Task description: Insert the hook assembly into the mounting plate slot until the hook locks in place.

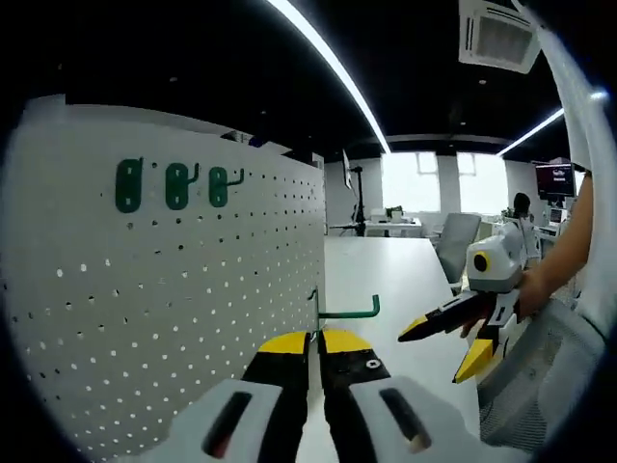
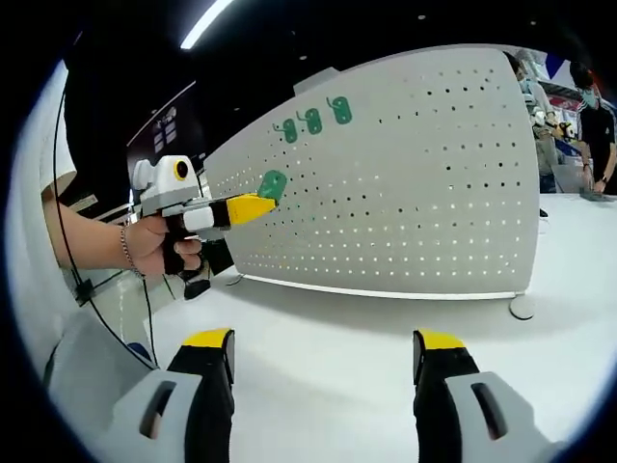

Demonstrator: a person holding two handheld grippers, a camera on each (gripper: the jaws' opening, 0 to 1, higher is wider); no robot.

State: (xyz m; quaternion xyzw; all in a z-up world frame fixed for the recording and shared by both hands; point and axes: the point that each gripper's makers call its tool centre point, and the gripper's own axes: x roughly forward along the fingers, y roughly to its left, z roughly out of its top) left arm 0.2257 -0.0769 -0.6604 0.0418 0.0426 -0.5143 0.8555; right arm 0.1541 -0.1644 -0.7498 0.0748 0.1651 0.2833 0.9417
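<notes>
A white pegboard mounting plate (image 1: 193,289) stands upright on the table, with three green hooks (image 1: 176,185) hung near its top. My left gripper (image 1: 315,340) is shut on a green hook assembly (image 1: 349,312), held close to the board's face with its arm pointing away from the board. From the right gripper view, the left gripper (image 2: 255,205) holds the green hook (image 2: 273,183) at the pegboard (image 2: 415,193), below the three hung hooks (image 2: 311,121). My right gripper (image 2: 323,340) is open and holds nothing. It also shows, in a hand, as the right gripper (image 1: 434,355).
The white table (image 2: 328,318) spreads in front of the board. The board's round foot (image 2: 522,308) rests on it at the right. A grey chair (image 1: 455,236) and desks stand far behind. People stand at the back right (image 2: 598,135). A black cable (image 2: 106,309) hangs by the hand.
</notes>
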